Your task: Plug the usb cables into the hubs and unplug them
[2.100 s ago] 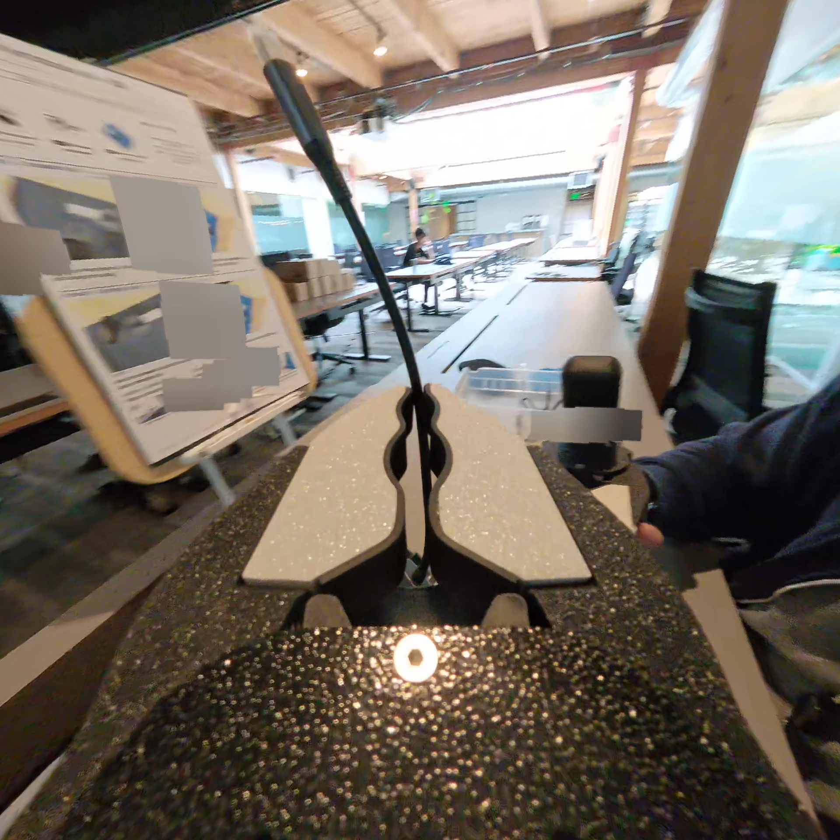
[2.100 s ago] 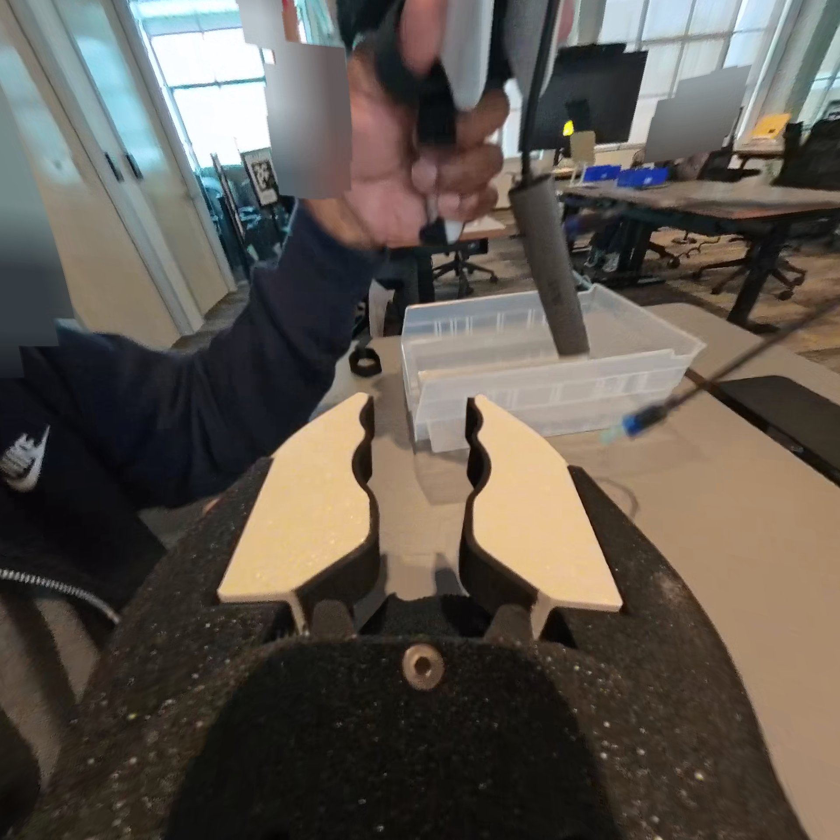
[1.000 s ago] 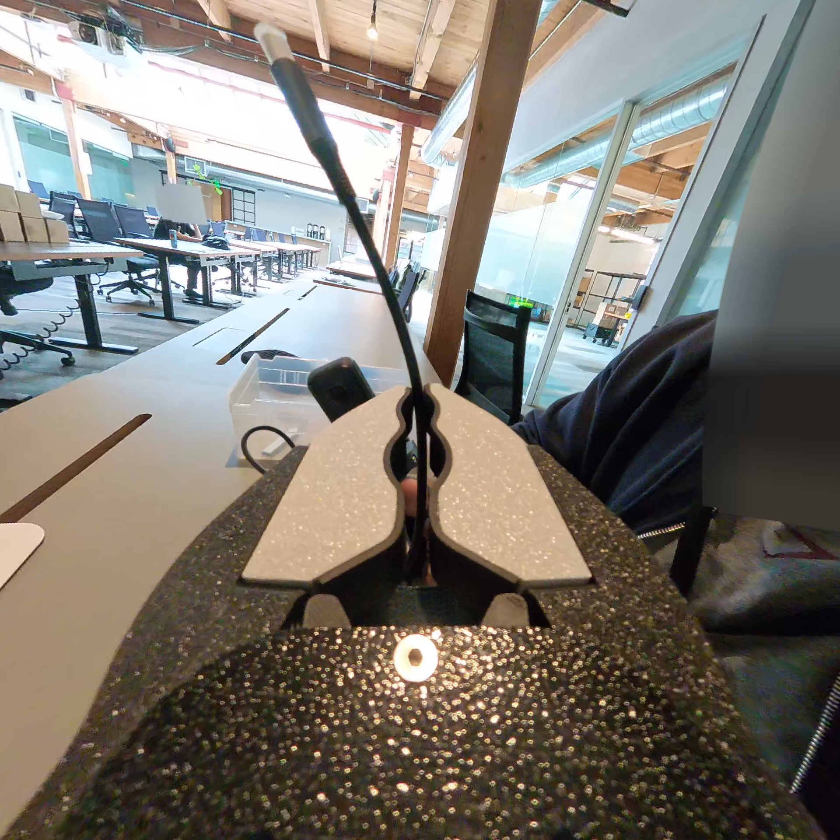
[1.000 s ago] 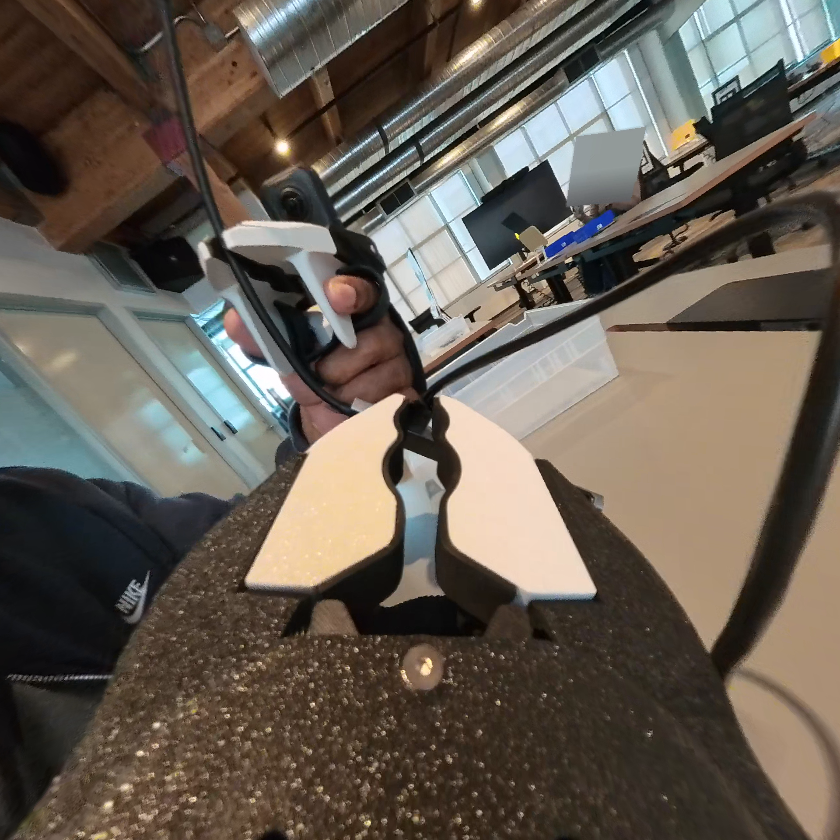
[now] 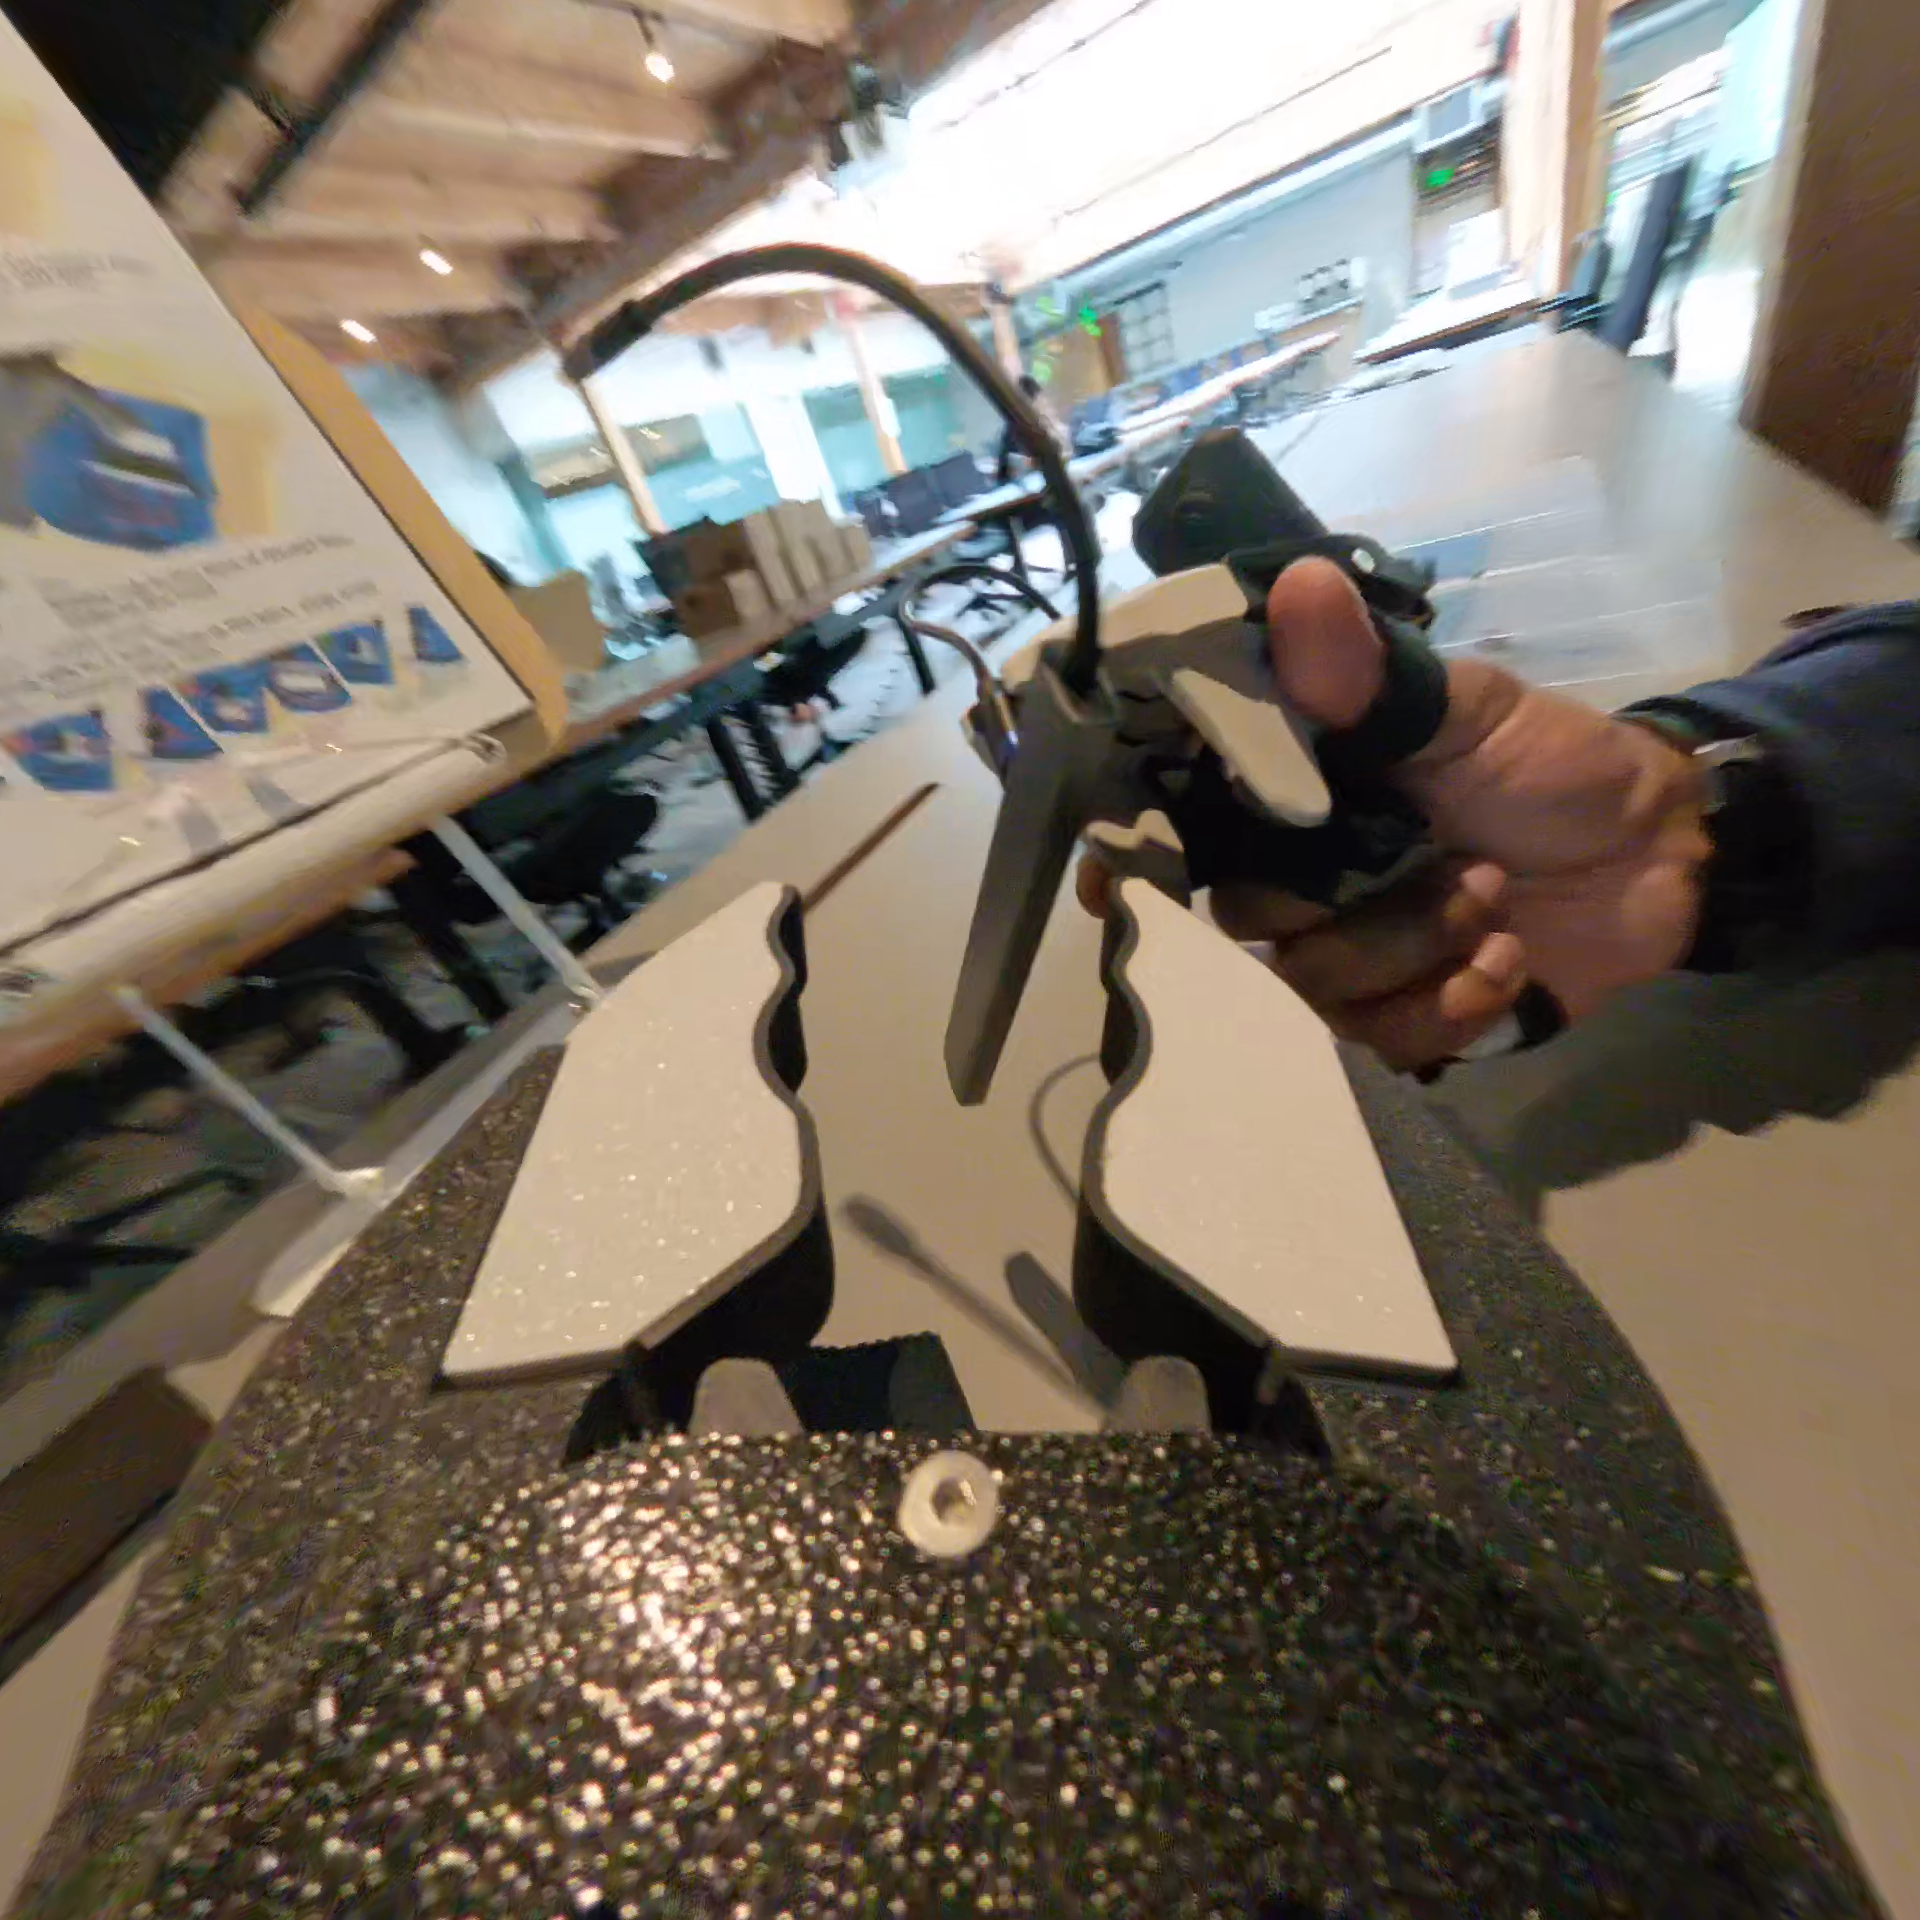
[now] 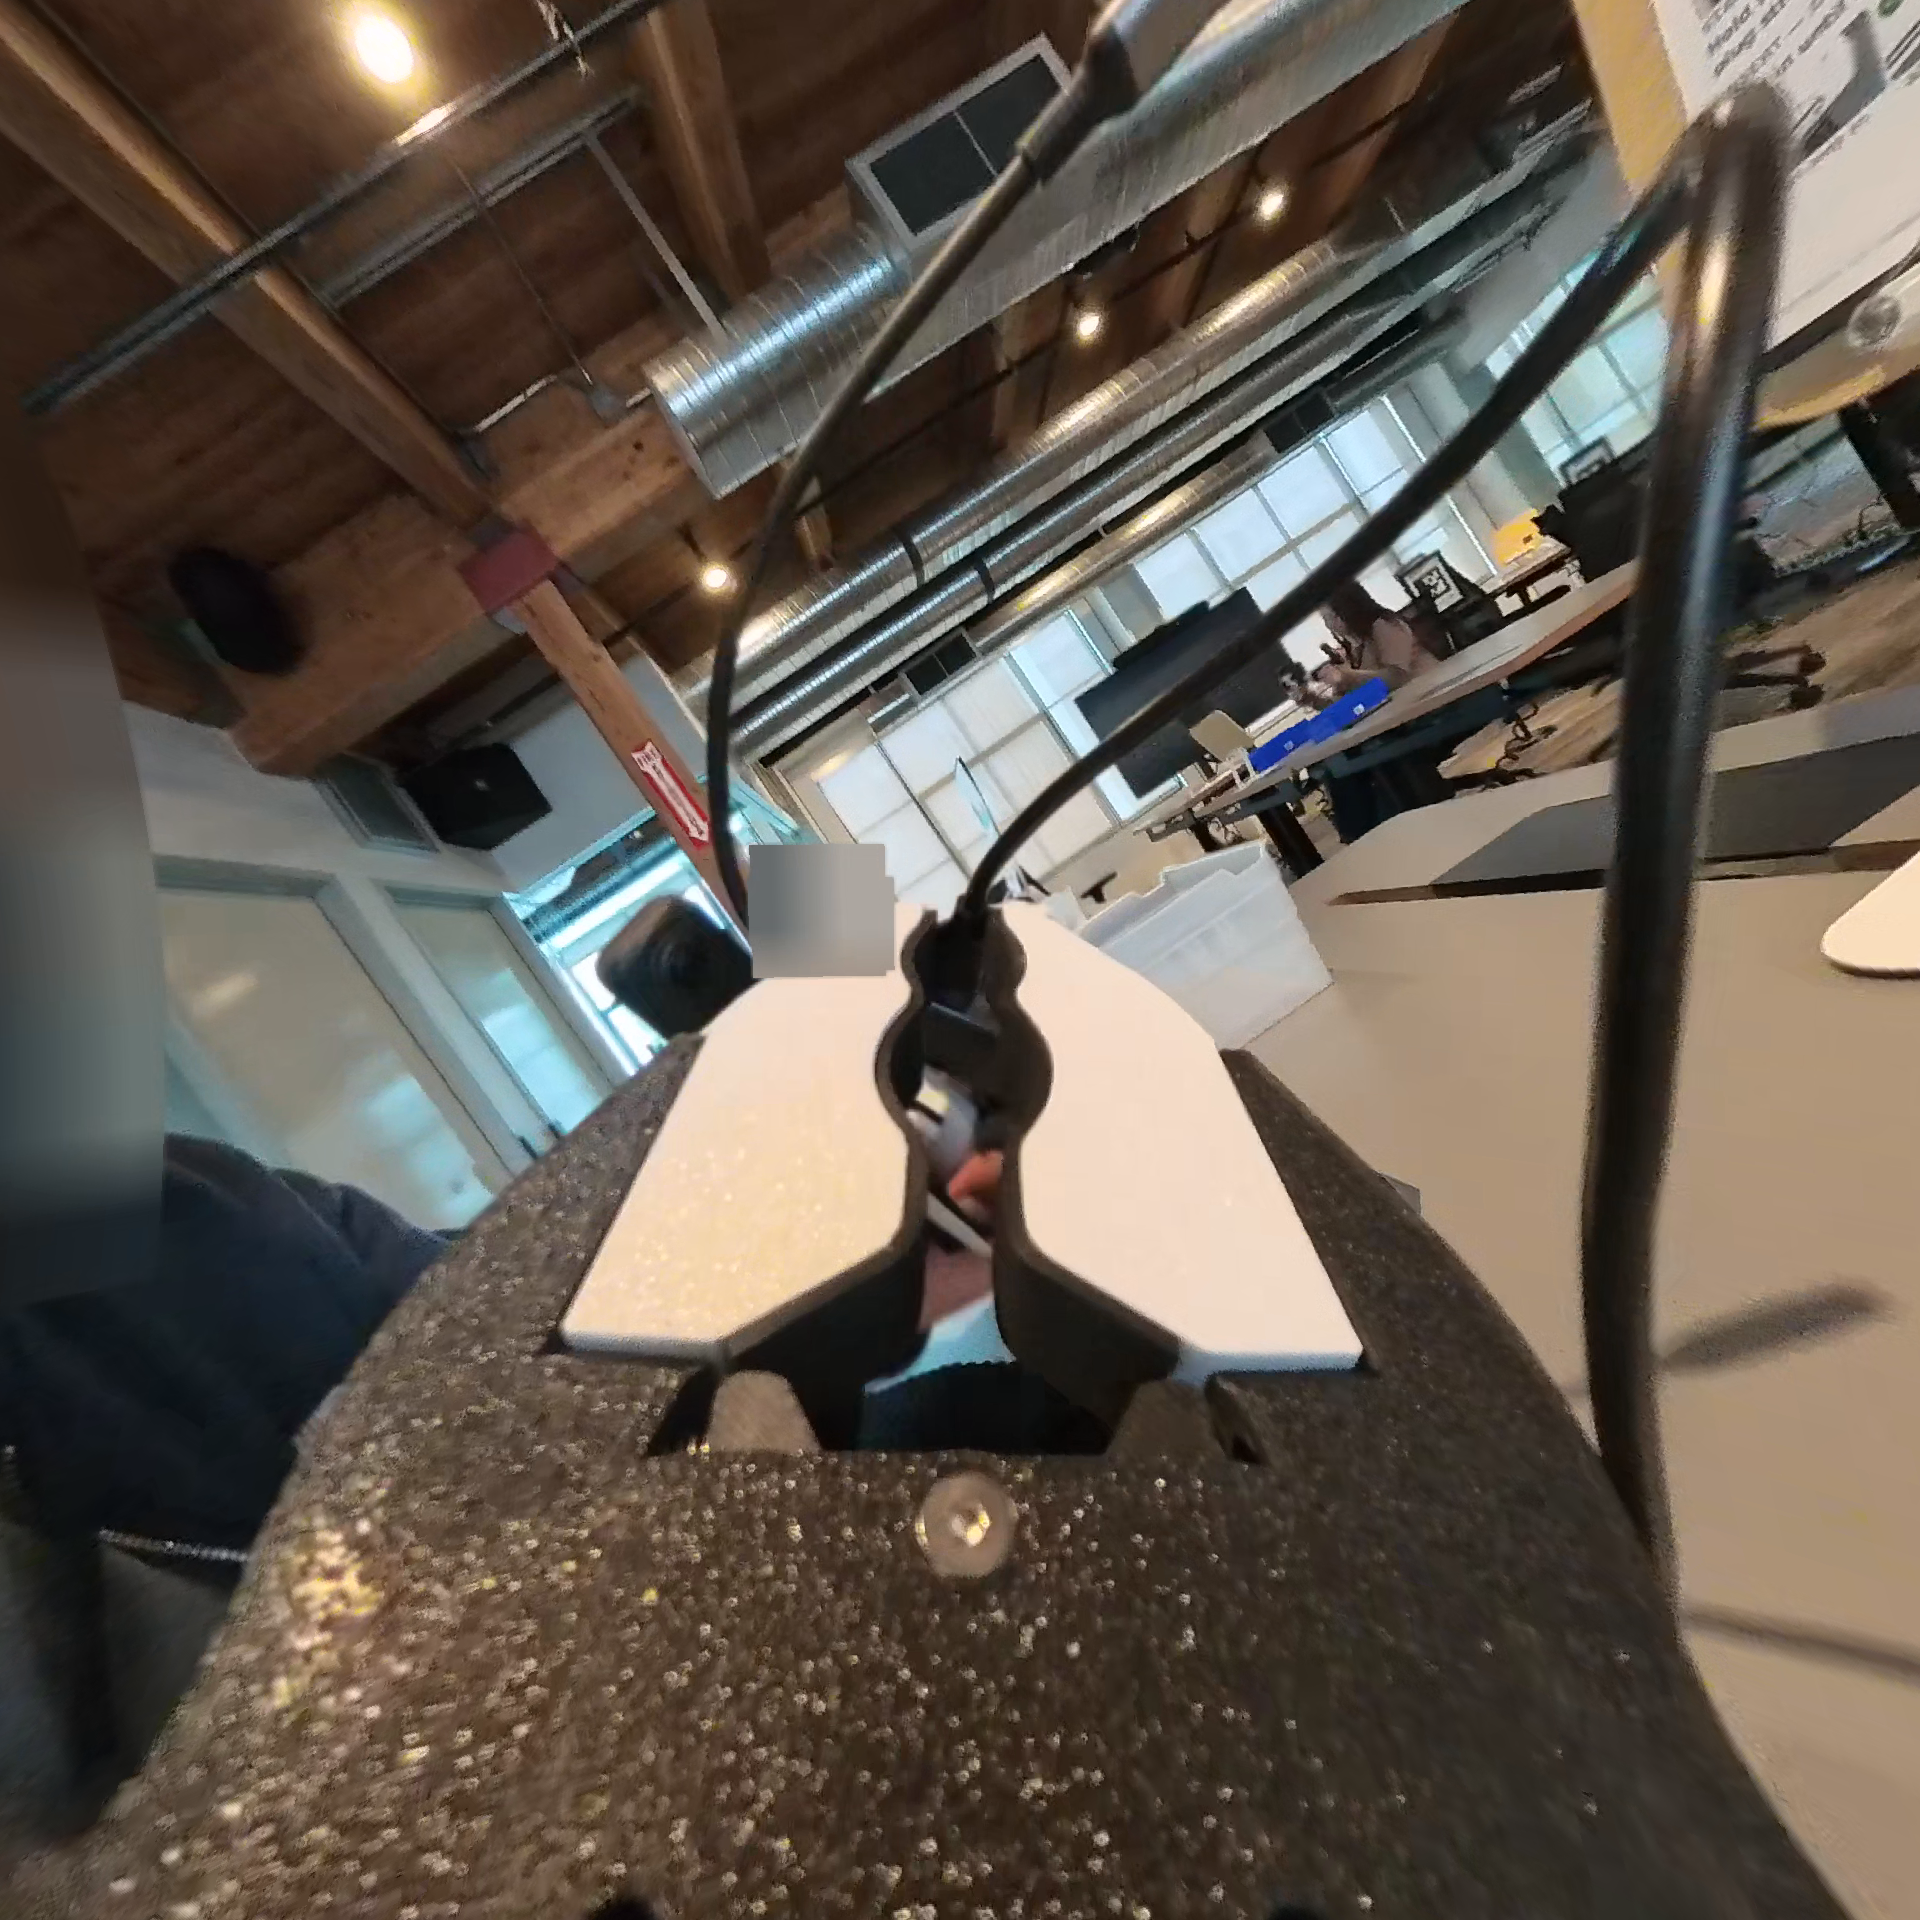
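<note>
My left gripper (image 5: 951, 1049) gapes empty; right gripper (image 6: 961, 997) pinches the cable (image 6: 1652, 831) plug, frame centre. The hub (image 5: 1013, 883) dangles mid-frame. Cable's floppy, so I'd grab the stiff plug.

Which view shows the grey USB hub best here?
The left wrist view: the grey hub hangs in full below the right gripper, over the table. The right wrist view shows only the black cable and the closed right gripper.
</note>
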Demonstrator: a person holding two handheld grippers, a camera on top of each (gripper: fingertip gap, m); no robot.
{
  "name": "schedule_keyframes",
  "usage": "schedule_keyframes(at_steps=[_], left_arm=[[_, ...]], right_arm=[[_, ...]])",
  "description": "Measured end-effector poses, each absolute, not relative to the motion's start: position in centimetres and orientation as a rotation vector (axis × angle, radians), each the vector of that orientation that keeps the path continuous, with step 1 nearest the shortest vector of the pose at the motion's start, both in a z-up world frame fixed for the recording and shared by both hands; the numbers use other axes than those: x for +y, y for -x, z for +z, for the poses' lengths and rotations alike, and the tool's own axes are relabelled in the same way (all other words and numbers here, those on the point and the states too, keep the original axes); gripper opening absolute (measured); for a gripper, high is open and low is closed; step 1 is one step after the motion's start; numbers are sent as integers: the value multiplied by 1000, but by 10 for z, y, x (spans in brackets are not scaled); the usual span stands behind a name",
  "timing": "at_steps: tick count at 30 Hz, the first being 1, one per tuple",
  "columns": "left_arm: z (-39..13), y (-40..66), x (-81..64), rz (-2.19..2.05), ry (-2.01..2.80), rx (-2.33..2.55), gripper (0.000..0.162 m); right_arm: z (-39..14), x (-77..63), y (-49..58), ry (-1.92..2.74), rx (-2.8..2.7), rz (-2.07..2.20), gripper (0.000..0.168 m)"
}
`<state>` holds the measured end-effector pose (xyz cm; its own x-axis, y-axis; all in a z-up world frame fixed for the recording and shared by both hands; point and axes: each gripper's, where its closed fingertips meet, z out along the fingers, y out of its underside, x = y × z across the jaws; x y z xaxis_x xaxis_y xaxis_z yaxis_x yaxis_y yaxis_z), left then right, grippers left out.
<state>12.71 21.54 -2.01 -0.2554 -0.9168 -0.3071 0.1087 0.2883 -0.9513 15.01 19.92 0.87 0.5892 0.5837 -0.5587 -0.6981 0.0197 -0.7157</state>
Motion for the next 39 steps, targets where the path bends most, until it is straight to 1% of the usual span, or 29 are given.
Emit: schedule_keyframes(at_steps=[6, 8, 9, 11, 12, 20, 24, 27, 30, 35, 39], left_arm=[[-36, -137, 204, -953, 718, 1423, 50], [-40, -139, 207, -970, 766, 1408, 43], [-43, -140, 207, -997, 786, 1410, 36], [-48, -139, 209, -1043, 823, 1412, 12], [-50, -139, 209, -1071, 827, 1420, 10], [-56, -135, 208, -1202, 895, 1455, 10], [-57, -131, 210, -1296, 984, 1455, 10], [-52, -126, 215, -1462, 1079, 1397, 10], [-48, -122, 223, -1590, 1138, 1335, 10], [-40, -116, 241, -1833, 1219, 1201, 10], [-38, -113, 251, -1925, 1246, 1137, 10]], right_arm=[[13, 196, -144, 1122, 185, 1063, 8], [14, 196, -139, 1112, 189, 1087, 8], [13, 196, -137, 1108, 190, 1098, 8], [12, 196, -133, 1108, 192, 1119, 8], [11, 196, -132, 1112, 194, 1121, 8], [4, 200, -133, 1145, 207, 1092, 8], [-4, 205, -135, 1245, 172, 967, 9], [-11, 209, -131, 1337, 134, 902, 25], [-13, 208, -115, 1395, 48, 905, 31], [-22, 204, -87, 1502, -116, 831, 33], [-17, 189, -59, 1542, -297, 802, 32]])
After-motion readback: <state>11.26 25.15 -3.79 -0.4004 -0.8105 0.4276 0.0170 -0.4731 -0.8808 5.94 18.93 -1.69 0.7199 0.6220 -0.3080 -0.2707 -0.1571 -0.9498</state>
